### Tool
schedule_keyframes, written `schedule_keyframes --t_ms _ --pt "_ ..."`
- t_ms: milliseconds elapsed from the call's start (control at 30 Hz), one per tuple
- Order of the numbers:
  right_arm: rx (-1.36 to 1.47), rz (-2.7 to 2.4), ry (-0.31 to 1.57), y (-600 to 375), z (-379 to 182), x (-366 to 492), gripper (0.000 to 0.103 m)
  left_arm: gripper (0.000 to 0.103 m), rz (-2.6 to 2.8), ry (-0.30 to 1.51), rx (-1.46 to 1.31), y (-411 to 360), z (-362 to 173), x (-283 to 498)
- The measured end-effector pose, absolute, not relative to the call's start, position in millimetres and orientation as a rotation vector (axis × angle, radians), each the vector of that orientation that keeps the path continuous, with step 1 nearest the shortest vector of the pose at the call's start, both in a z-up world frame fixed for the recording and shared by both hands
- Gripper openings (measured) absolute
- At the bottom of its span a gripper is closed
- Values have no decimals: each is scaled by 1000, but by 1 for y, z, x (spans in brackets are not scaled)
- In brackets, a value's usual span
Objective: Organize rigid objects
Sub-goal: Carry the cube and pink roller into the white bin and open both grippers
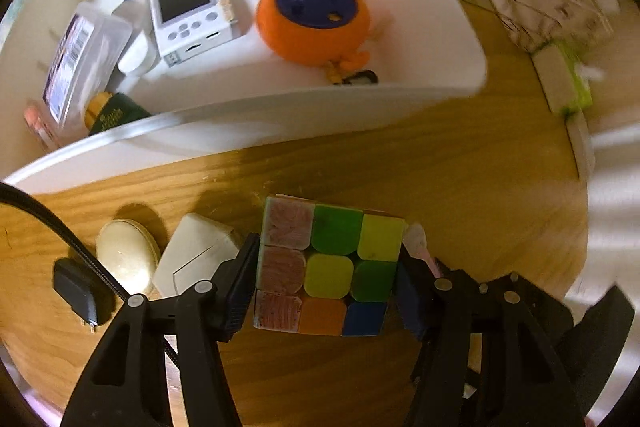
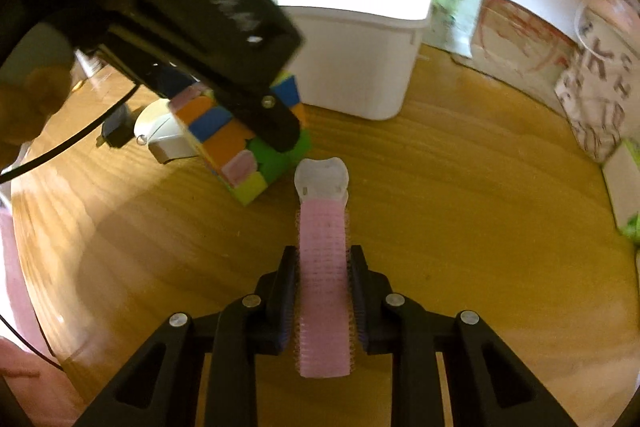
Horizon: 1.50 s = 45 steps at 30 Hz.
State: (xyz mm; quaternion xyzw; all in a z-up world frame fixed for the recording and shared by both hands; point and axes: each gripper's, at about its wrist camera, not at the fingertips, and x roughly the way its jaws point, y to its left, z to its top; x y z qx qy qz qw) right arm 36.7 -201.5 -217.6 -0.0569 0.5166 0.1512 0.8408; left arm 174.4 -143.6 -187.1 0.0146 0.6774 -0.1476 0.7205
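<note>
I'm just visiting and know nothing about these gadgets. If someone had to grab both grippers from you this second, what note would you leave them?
Left gripper: closed on the puzzle cube, which looks tilted off the table.
Right gripper: shut on the pink hair roller.
White bin: already holds a handheld console, an orange ball-shaped toy, a clear case and a few smaller things.
Still on the table: a cream oval piece, a white box and a black plug with cable.
Left to do: put the cube and roller into the bin, then probably the rest.
</note>
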Motion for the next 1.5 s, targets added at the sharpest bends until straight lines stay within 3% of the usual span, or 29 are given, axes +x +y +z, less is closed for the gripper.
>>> schedule_keyframes --t_ms 367,733,1167,1500 --pt "8 166 1135 -203 -208 35 25 64 -443 1471 149 -127 -162 151" --pt "51 71 1080 -205 -160 49 25 64 -522 1429 245 -94 -123 134" --pt "-24 116 927 -180 -89 102 25 64 -472 1276 224 -49 -62 166" --pt "-36 168 814 -151 -63 144 25 64 -384 1203 165 -27 -45 205"
